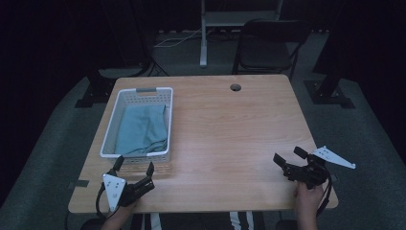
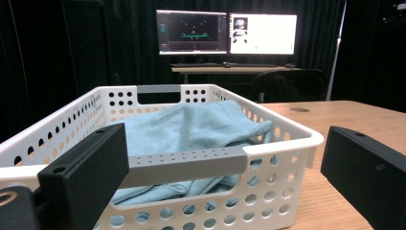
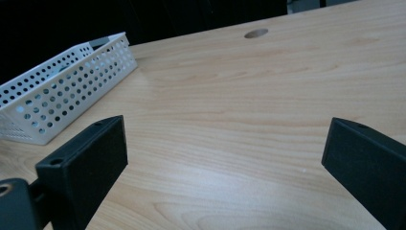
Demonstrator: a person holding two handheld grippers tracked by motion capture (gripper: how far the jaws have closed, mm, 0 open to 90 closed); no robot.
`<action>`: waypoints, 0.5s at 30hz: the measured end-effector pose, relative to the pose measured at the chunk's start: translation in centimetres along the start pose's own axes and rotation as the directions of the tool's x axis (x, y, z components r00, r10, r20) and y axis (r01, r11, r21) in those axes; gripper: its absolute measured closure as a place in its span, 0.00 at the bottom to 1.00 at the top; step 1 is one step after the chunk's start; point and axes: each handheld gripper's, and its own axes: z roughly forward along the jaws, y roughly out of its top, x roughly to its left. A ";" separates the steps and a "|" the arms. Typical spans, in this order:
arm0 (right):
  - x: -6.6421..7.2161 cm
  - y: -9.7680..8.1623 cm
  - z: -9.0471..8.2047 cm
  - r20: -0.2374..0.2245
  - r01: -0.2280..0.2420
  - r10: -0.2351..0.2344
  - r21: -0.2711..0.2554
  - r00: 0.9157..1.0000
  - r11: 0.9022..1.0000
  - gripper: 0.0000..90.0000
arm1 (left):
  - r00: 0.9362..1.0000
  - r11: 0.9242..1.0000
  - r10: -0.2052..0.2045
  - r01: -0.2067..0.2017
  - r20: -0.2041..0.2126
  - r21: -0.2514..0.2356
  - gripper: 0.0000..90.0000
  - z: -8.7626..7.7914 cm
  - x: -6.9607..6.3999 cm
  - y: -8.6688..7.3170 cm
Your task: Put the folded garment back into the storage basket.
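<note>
Left tongs spread apart just short of white basket holding blue cloth, right tongs apart, empty over table; cloth apparently not yet grasped.

Cloth lies in the basket (table's left side).

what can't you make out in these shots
- Basket floor: covered by the blue cloth in the high view and left gripper view.
- Cloth's lower part: behind the basket's near wall in the left gripper view.
- Monitors: text too small, left gripper view.
- Basket's left end: cut off by the frame edge, right gripper view.
</note>
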 end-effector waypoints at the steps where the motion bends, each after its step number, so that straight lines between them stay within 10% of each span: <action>1: 0.0 -0.1 0.0 0.002 0.001 -0.001 0.004 1.000 1.000 0.02 | 1.000 1.000 0.000 0.000 0.000 0.000 0.04 0.0 0.0 0.0; 15: -0.1 -1.9 -0.6 0.083 0.029 -0.027 -0.020 0.996 0.999 0.02 | 1.000 1.000 -0.005 0.005 0.004 -0.009 0.04 -0.1 0.0 0.0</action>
